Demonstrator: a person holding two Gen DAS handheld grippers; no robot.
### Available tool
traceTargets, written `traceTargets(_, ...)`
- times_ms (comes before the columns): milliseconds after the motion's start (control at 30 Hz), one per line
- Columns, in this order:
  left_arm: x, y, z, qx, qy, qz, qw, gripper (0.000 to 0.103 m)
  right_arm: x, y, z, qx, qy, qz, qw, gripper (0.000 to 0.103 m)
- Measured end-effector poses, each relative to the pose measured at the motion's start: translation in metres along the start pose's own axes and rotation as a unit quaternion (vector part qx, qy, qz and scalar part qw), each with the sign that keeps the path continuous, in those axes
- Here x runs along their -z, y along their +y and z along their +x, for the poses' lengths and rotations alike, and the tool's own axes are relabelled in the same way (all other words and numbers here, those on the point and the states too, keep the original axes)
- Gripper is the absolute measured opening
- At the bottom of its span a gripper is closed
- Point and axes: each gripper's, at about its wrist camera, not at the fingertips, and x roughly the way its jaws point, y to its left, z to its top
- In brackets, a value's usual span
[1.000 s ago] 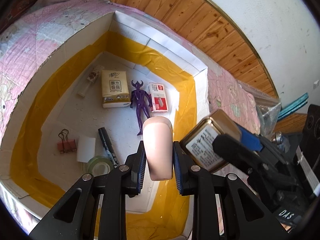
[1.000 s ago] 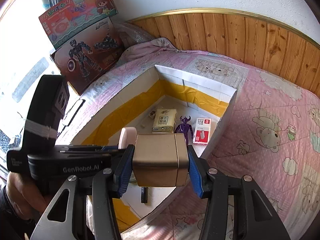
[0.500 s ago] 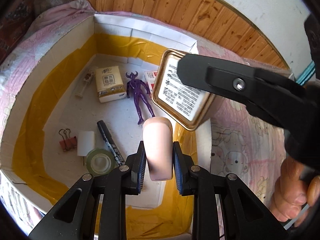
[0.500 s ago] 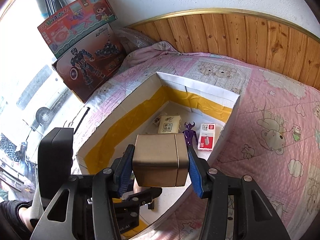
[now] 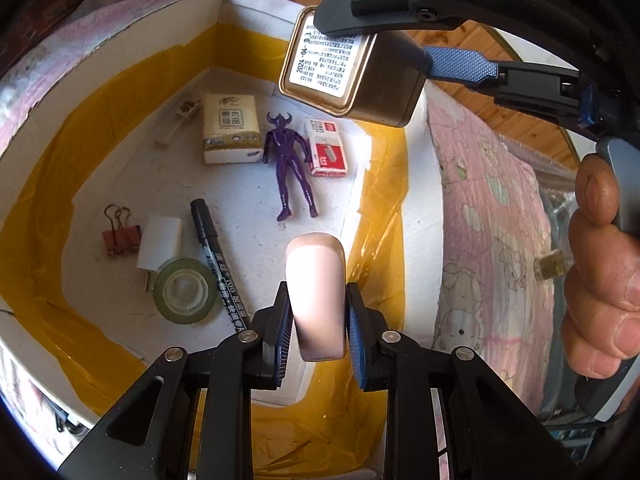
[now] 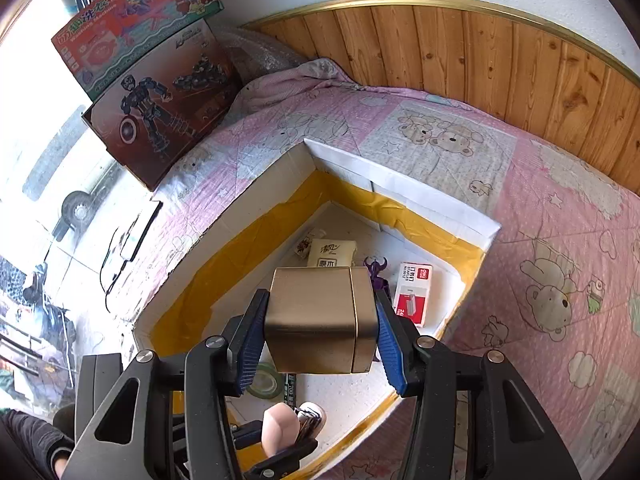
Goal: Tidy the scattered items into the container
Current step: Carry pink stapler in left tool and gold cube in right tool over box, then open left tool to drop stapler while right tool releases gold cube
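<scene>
My left gripper (image 5: 318, 320) is shut on a pale pink tube (image 5: 316, 292) and holds it above the near right part of a white cardboard box with yellow tape (image 5: 32, 216). My right gripper (image 6: 320, 320) is shut on a gold metal tin (image 6: 320, 316), held above the box (image 6: 400, 184); the tin (image 5: 352, 76) shows over the far right corner in the left wrist view. In the box lie a tissue pack (image 5: 228, 128), a purple figure (image 5: 290, 164), a red staple box (image 5: 328, 148), a black marker (image 5: 216, 256), a tape roll (image 5: 184, 292), a white block (image 5: 160, 244) and a binder clip (image 5: 120, 236).
The box sits on a pink quilt with bear prints (image 6: 560, 240) beside a wooden headboard (image 6: 480, 52). Toy cartons (image 6: 152, 80) lean at the far left. A plastic bag (image 5: 560, 184) lies on the quilt to the right.
My right gripper has carried the tin further over the box, toward its far right corner. My left gripper keeps the pink tube and has shifted slightly over the box.
</scene>
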Motion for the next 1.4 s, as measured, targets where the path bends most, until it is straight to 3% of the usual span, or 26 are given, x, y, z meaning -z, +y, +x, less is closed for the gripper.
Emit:
traceTargets(233,-0.005,0.008,-0.004,-0.011,-0.011,-0.051,0.9986,0.026,-0.025,0.027,0.034,-0.011,0.051,-0.047,0.998,0.052)
traceTargets(467,-0.003,-0.003,0.007,-0.053,0.008,-0.020,0.9984,0.026,-0.042,0.052,0.070,-0.020,0.109,-0.111,0.988,0.052)
traceTargets(600,-0.001,-0.008,0.005,-0.058,0.007,0.005,0.9983,0.026,-0.053,0.061,0.076,-0.026,0.133,-0.158,0.978,0.052)
traceTargets(900,-0.001,-0.023,0.009,-0.085,0.000,0.045,0.9954,0.026,-0.057,0.092,0.093,-0.027,0.190,-0.269,0.944,0.052)
traceTargets(1233,-0.008,-0.015,0.029,-0.104,0.005,0.017,0.9944,0.026,-0.042,0.137,0.120,-0.004,0.242,-0.399,0.885,0.052)
traceTargets(1400,-0.011,-0.016,0.032,-0.121,0.000,0.013,0.9926,0.033,-0.034,0.147,0.132,0.012,0.249,-0.429,0.868,0.052)
